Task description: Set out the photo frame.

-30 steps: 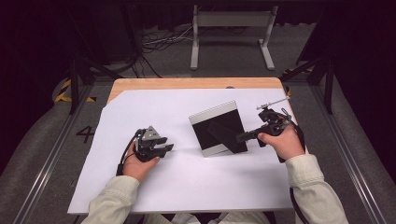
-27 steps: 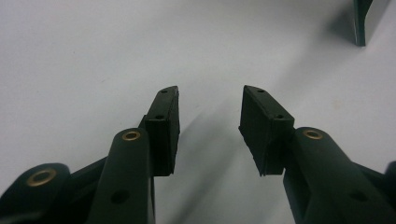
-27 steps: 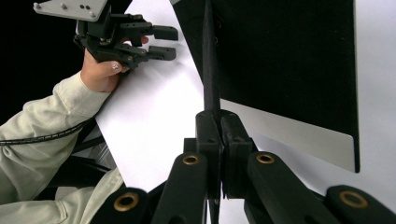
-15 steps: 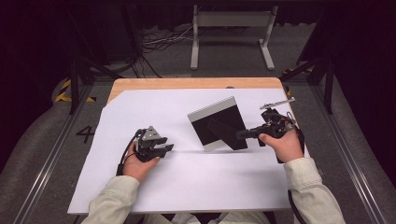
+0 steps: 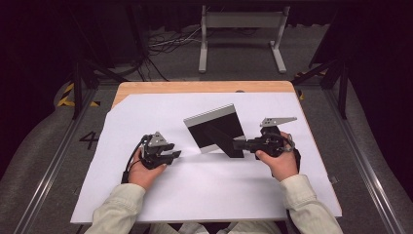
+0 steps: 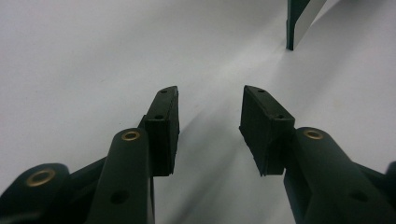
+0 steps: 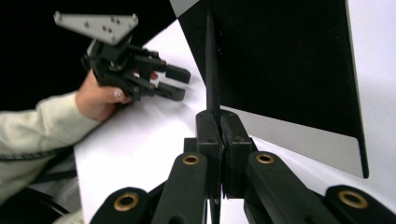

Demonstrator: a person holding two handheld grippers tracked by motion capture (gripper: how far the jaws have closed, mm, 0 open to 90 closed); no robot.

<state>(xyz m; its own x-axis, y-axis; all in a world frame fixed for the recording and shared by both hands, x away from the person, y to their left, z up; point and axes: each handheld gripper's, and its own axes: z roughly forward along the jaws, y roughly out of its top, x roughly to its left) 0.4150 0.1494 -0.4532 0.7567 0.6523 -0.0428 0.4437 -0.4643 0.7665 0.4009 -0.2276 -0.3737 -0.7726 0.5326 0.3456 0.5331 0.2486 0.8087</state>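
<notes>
A wooden table (image 5: 146, 88) carries a large white sheet (image 5: 204, 195) that covers nearly all of its top, leaving a strip of wood bare along the far edge and at the far left corner. Around the table lies a grey floor (image 5: 44, 161) with yellow and black tape marks at the left, and beyond the table's far edge stands a pale metal stand (image 5: 242, 22) among loose cables.

Near the middle of the sheet, slightly toward the right, is a thin black panel (image 5: 216, 131) with a silver-grey band along its upper edge. It is tilted up off the sheet, with its lower left edge down on the white surface and its right side raised. In the right gripper view the panel (image 7: 280, 60) runs edge-on into the jaws, its dark face filling the upper part of the picture with a grey strip along its lower edge.

The right claw (image 5: 237, 144) is closed tight on the panel's near right corner, its pads pinching the thin edge. The hand behind it rests low over the sheet.

The left claw (image 5: 174, 155) sits on the sheet left of the panel and apart from it, jaws well apart with nothing between them; in the left gripper view the claw (image 6: 209, 122) has bare white sheet between its pads.
</notes>
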